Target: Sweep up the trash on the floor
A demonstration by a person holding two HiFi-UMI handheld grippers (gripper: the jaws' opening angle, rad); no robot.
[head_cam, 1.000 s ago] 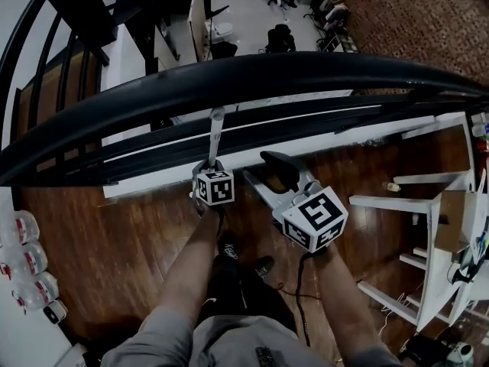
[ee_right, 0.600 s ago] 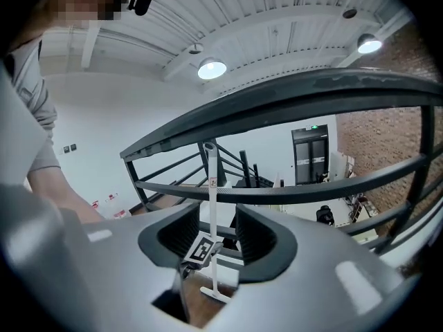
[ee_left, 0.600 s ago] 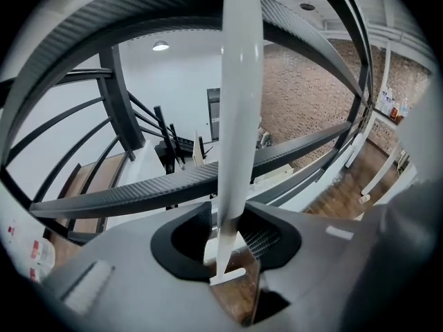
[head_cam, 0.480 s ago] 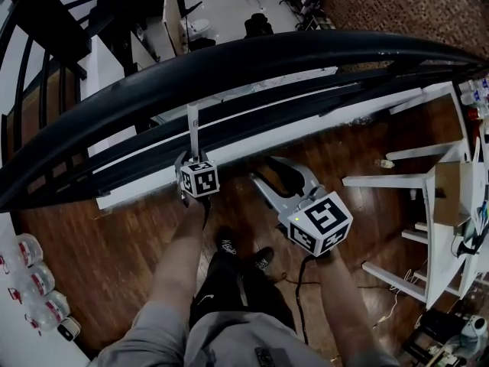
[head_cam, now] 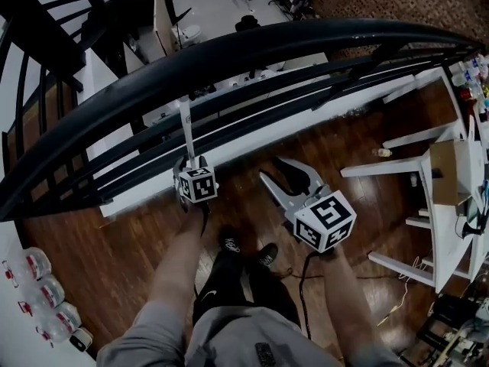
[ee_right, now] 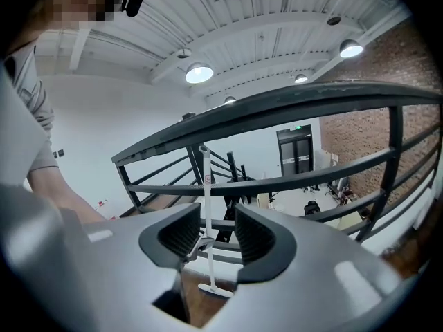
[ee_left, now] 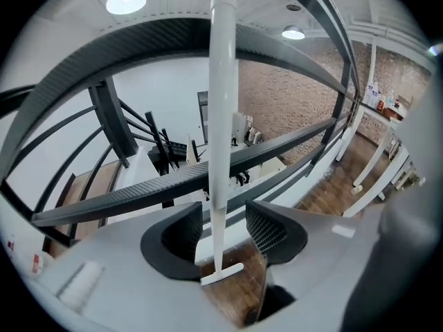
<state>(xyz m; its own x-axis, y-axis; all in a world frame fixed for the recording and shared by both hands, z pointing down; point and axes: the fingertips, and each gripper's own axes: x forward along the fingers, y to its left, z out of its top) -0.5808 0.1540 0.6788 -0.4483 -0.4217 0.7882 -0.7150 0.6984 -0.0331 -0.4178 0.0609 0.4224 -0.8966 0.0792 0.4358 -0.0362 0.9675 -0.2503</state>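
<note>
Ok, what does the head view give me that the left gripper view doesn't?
Head view only: the person's shoes and forearms, seen from above. Left gripper view only: the ceiling lights and the tool's T-shaped foot on the wood floor. Both: the black railing and the white long-handled tool, standing between the jaws of the left gripper, which have just been opening and do not press it.

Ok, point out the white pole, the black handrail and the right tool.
white pole (ee_left: 223, 81): left gripper view, its shaft.
black handrail (head_cam: 267, 48): head view, top rail's middle.
right tool (head_cam: 269, 168): head view, midway between its fingertips.
</note>
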